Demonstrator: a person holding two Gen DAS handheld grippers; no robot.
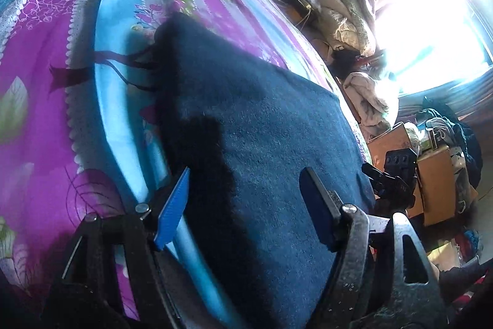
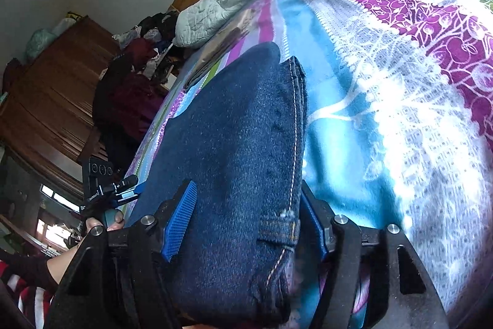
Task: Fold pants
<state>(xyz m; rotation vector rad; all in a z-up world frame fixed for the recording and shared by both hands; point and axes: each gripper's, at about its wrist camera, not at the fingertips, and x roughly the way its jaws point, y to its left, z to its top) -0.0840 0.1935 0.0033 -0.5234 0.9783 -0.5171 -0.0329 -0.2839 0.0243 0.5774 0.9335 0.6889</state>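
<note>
Right tool (image 2: 246,218) spread astride the jeans (image 2: 234,150) folded on the bed (image 2: 385,113); left tool (image 1: 246,202) spread too. Closing carelessly could snag one layer and undo the fold.

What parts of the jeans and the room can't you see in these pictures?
- Jeans: the waist end runs off the bottom edge in both wrist views.
- Window, left wrist view: glare washes out everything outside.
- Left hand-held gripper: motion blur hides whether the pads touch the cloth.
- Under the jeans: bedsheet covered.
</note>
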